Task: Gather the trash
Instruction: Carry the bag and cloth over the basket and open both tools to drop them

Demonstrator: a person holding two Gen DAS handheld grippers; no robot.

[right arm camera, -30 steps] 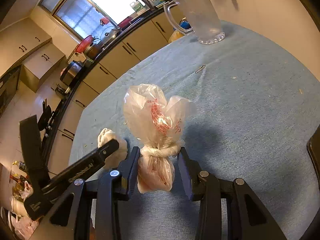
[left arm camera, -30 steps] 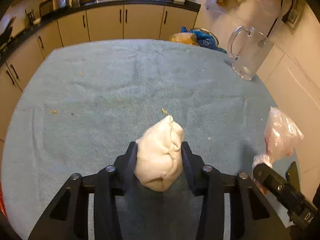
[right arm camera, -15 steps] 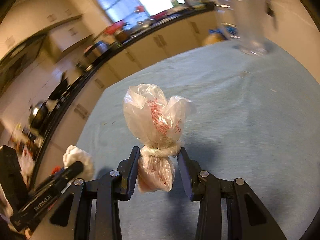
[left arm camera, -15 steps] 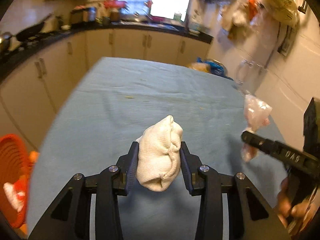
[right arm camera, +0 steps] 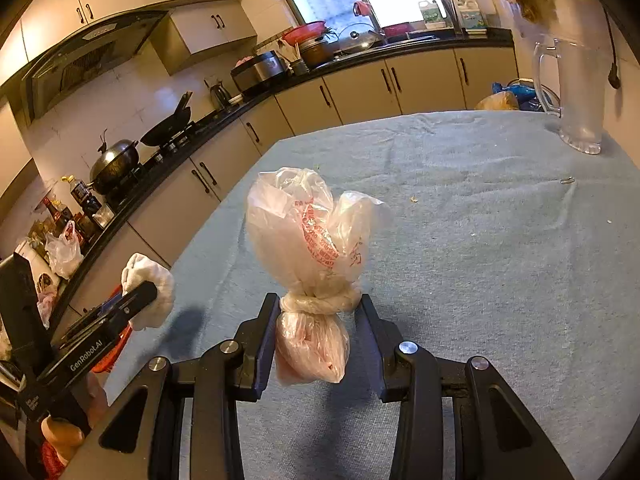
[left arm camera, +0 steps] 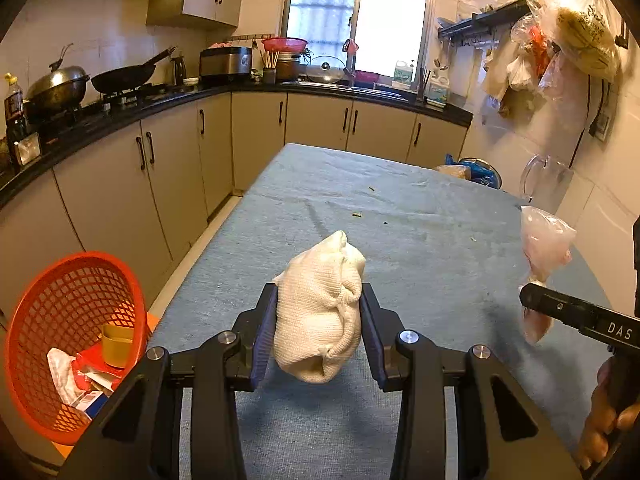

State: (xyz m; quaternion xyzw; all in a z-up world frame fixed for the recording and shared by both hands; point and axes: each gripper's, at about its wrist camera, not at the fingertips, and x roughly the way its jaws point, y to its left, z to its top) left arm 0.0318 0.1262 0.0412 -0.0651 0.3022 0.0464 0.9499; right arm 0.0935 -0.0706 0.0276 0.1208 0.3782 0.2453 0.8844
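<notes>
While we are holding both loads above the blue-covered table (left arm camera: 420, 216), this is how things are lying:

Left gripper (left arm camera: 319, 330): we are pinching a white knitted bundle (left arm camera: 320, 308) between its two fingers, clear of the cloth.
Bundle axis: its long axis is running away from the camera and upward, with the narrow puckered end pointing toward the far cabinets.
Right gripper (right arm camera: 318, 336): we are squeezing a knotted plastic bag (right arm camera: 312, 248) just under its knot; the pink filled end is hanging below the fingers.
Bag axis: it is standing nearly upright, its loose red-printed top flaring up and away from us.
Table's left edge: it is running close beside the left gripper, with floor showing between it and the cabinets (left arm camera: 160, 168).
Orange basket (left arm camera: 68, 340): it is sitting off the table's left edge, below the cloth level, tilted so its mouth is facing us; a yellow cup and wrappers are lying inside.
Right side: the wall is closing in just past the table, where a clear pitcher (right arm camera: 576, 96) is standing near the far right corner.
Open room: the middle of the cloth is carrying only small crumbs ahead of both grippers.
Spacing: in the right wrist view the left gripper (right arm camera: 120, 312) is appearing low on the left, well apart from the bag.
</notes>
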